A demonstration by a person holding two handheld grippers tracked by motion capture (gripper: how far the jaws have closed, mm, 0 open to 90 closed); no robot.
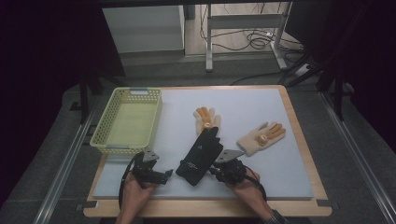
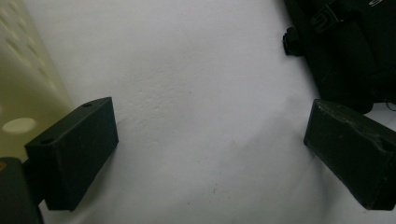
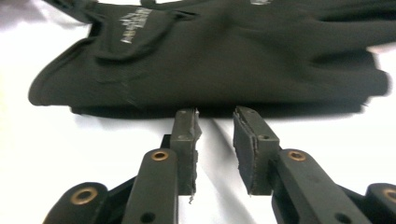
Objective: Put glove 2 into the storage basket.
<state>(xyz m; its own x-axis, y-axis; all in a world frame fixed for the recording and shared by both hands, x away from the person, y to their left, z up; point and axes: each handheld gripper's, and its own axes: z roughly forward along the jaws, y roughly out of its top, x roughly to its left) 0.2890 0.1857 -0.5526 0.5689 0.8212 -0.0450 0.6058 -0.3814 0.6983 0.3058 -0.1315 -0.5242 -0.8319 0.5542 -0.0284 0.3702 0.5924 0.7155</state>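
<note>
Tongs, right (image 1: 215, 170): you held them low at the near edge of the black glove (image 1: 200, 156), jaws parted a little with nothing between them (in the right gripper view (image 3: 215, 140) their tips stood just short of the glove's (image 3: 210, 56) folded side, pads not pressing on it). Tongs, left (image 1: 164, 175): you held them just left of the same glove, jaws spread wide over bare mat, empty; in the left gripper view (image 2: 210, 154) the glove (image 2: 345, 42) lay beyond the right-hand jaw. Black glove: flat on the pale mat (image 1: 261, 177) of the tabletop (image 1: 322, 196), cuff toward you, fingers pointing away and touching one cream glove (image 1: 207, 119). Second cream glove (image 1: 261, 137): to the right, just beside the black one. Yellow basket (image 1: 105, 140): at the mat's left edge, well apart from the gloves.
</note>
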